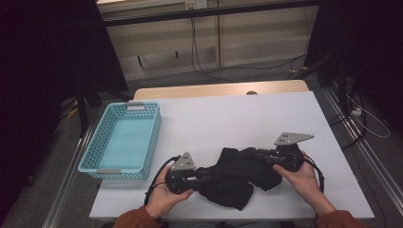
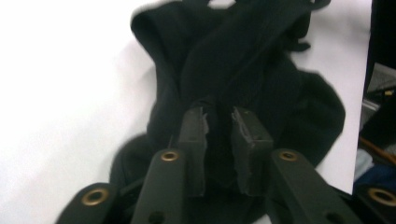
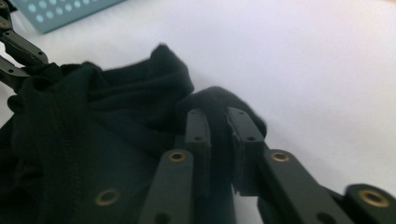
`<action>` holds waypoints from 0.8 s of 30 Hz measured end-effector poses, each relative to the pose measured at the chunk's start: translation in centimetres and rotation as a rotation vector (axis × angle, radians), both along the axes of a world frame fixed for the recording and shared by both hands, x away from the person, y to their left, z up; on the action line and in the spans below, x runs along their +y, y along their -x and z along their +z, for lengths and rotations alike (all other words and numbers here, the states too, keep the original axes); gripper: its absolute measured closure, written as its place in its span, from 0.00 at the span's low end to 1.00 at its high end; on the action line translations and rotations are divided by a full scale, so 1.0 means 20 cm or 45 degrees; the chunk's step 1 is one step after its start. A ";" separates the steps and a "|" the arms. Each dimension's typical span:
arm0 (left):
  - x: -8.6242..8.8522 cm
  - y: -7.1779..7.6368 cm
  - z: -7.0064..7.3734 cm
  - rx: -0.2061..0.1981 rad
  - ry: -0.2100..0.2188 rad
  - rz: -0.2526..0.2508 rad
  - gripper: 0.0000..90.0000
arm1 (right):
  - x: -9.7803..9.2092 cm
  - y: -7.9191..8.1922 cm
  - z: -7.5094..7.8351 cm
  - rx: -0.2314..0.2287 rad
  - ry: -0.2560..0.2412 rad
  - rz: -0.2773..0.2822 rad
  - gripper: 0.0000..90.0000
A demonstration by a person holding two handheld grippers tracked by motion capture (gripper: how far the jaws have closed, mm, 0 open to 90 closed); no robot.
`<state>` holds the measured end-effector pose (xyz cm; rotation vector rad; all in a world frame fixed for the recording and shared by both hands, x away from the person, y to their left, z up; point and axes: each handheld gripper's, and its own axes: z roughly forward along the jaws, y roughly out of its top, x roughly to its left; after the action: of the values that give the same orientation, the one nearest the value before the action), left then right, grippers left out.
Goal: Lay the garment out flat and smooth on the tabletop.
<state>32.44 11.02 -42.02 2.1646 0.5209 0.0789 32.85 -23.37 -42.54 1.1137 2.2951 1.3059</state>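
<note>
So the black cloth [image 1: 236,176] sits bunched near the table's [image 1: 247,114] front edge, with the left gripper [image 2: 219,122] clamped on a fold at its left end and the right gripper [image 3: 217,122] pinching its right end. Lots of bare table behind and to the right; the blue basket [image 1: 122,141] sits by the left edge, well apart from the cloth.

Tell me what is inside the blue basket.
The blue basket looks empty: its pale floor shows bare. The near wall hides a thin strip of that floor. The black cloth lies outside it on the table, pinched by both grippers.
</note>
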 end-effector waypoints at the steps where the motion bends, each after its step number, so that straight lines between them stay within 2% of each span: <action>1: 0.00 0.00 0.00 0.000 0.000 0.000 0.81 | 0.00 0.00 0.00 0.000 0.000 0.000 0.89; 2: 0.00 -0.02 0.03 -0.014 0.022 0.021 0.78 | -0.01 0.01 0.01 -0.021 -0.009 -0.023 0.92; 3: 0.00 -0.02 0.03 -0.014 0.022 0.021 0.74 | -0.01 0.01 0.01 -0.021 -0.009 -0.023 0.92; 4: -0.01 -0.04 0.06 -0.023 0.052 0.051 0.73 | -0.02 0.01 0.02 -0.029 -0.010 -0.039 0.93; 5: -0.01 -0.04 0.06 -0.023 0.052 0.051 0.72 | -0.02 0.01 0.02 -0.029 -0.010 -0.039 0.93; 6: -0.03 -0.08 0.09 -0.021 0.088 0.061 0.72 | -0.02 0.01 0.01 -0.029 -0.017 -0.048 0.93; 9: -0.06 -0.12 0.10 -0.042 0.092 0.079 0.72 | -0.02 0.01 0.01 -0.030 -0.015 -0.053 0.92; 10: -0.09 -0.17 0.10 -0.028 0.099 0.106 0.73 | -0.02 0.01 0.01 -0.034 -0.011 -0.050 0.92; 11: -0.09 -0.17 0.10 -0.028 0.099 0.106 0.73 | -0.02 0.01 0.01 -0.034 -0.011 -0.050 0.92; 12: -0.12 -0.24 0.09 0.006 0.123 0.129 0.72 | -0.02 0.01 0.01 -0.034 -0.012 -0.049 0.92; 13: -0.12 -0.24 0.09 0.006 0.123 0.129 0.72 | -0.02 0.01 0.01 -0.034 -0.012 -0.049 0.92; 15: -0.16 -0.29 0.08 -0.007 0.060 0.148 0.73 | -0.02 0.01 0.01 -0.038 -0.009 -0.049 0.92; 16: -0.19 -0.32 0.03 0.017 0.023 0.146 0.75 | -0.02 0.01 0.01 -0.040 -0.011 -0.053 0.92; 17: -0.19 -0.32 0.03 0.017 0.023 0.146 0.75 | -0.02 0.01 0.01 -0.040 -0.011 -0.053 0.92; 19: -0.22 -0.30 -0.01 0.025 -0.031 0.114 0.74 | -0.03 0.01 0.01 -0.041 -0.012 -0.054 0.92; 20: -0.24 -0.27 -0.01 0.021 -0.036 0.075 0.69 | -0.03 0.02 0.01 -0.042 -0.007 -0.053 0.92; 21: -0.24 -0.27 -0.01 0.021 -0.036 0.075 0.67 | -0.03 0.02 0.01 -0.042 -0.007 -0.053 0.92; 22: -0.25 -0.23 0.01 0.012 -0.029 0.042 0.65 | -0.03 0.02 0.01 -0.043 -0.007 -0.053 0.91; 23: -0.25 -0.23 0.01 0.012 -0.029 0.042 0.64 | -0.03 0.02 0.01 -0.043 -0.007 -0.053 0.91; 24: -0.25 -0.21 0.01 0.023 -0.039 0.013 0.63 | -0.04 0.02 0.01 -0.045 -0.009 -0.062 0.91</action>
<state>36.66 5.96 -41.78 2.1946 0.5442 0.0731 32.43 -24.09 -42.36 1.1324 2.2262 1.3057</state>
